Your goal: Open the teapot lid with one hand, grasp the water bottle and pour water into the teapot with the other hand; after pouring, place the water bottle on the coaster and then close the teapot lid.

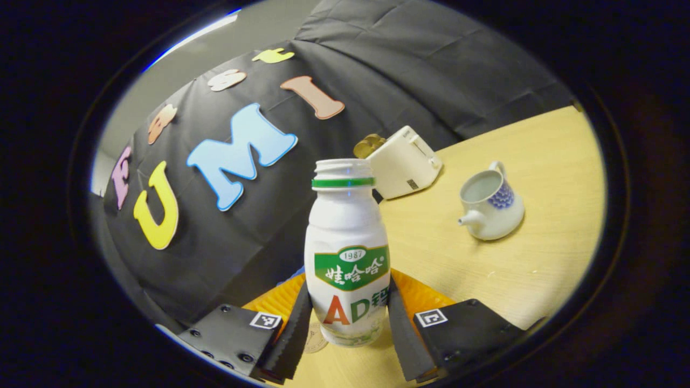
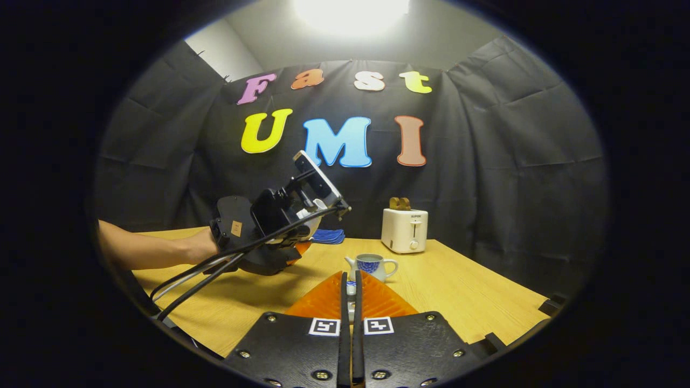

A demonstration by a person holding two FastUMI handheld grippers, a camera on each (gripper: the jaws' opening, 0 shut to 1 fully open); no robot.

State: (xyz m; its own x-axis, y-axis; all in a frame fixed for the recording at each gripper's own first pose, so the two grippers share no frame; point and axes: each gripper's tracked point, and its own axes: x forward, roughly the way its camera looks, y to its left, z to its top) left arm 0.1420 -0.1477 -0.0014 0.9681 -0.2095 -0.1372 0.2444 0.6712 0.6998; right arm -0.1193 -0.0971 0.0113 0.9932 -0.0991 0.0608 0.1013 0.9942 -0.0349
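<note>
In the left gripper view my left gripper is shut on a white water bottle with a green label and no cap, held upright. To its right the white and blue teapot stands on the wooden table with its top open. A round pale coaster peeks out below the bottle. In the right gripper view my right gripper is shut on the small teapot lid, just in front of the teapot. A person's hand holds the left gripper up at the left of the teapot.
A white toaster with bread in it stands at the back of the table; it is also seen behind the bottle as the toaster. A blue cloth lies at the back left. Cables trail from the left gripper.
</note>
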